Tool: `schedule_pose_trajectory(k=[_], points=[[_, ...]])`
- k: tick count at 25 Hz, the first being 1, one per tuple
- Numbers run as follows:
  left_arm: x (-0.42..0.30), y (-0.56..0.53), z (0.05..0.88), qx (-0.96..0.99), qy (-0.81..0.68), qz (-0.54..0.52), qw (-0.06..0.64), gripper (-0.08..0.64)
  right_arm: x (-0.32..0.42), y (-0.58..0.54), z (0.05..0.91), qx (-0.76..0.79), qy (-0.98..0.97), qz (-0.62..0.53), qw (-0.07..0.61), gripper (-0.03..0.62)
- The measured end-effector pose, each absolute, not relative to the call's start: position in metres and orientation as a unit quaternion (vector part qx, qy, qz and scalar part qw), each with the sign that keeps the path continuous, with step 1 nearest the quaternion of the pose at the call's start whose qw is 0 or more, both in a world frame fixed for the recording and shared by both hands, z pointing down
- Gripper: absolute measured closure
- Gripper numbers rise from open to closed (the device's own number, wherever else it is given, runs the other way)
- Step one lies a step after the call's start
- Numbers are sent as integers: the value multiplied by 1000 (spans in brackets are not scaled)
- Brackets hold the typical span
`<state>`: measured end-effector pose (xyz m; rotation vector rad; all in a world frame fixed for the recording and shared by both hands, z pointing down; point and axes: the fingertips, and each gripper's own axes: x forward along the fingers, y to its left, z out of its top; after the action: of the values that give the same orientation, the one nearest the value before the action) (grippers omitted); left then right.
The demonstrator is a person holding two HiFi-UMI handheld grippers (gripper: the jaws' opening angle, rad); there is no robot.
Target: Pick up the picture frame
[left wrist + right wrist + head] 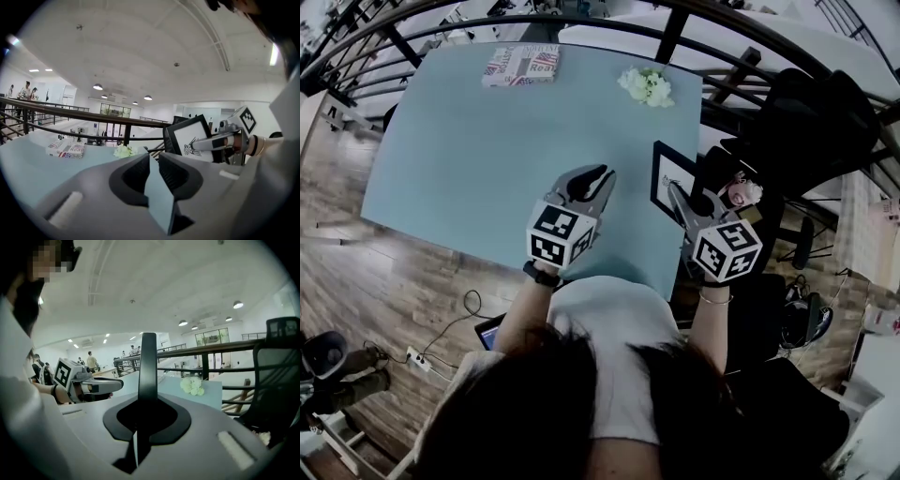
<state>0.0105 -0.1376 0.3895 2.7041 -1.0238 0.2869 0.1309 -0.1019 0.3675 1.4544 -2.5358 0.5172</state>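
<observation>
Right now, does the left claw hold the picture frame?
No, the left claw stands open with nothing between its jaws, while the right claw grips the picture frame.

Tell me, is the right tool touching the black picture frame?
Touching. The right gripper view shows the right tool shut on the edge of the black picture frame, upright between its jaws.

The head view looks steeply down from above the person onto the tabletop (469,141). Both gripper views sit low, nearly level along their jaws (the left one catches the right gripper (193,146)); all three share the white flowers (646,85).
</observation>
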Motion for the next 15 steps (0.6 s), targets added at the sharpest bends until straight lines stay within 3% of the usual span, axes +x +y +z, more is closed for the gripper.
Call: schedule_pose_trajectory(k=[9, 15], points=[[12, -133, 384, 929, -352, 108, 43, 449, 158, -90, 354, 593, -797, 65, 97, 578], [5, -133, 387, 925, -364, 97, 47, 486, 164, -83, 359, 614, -782, 48, 97, 578]])
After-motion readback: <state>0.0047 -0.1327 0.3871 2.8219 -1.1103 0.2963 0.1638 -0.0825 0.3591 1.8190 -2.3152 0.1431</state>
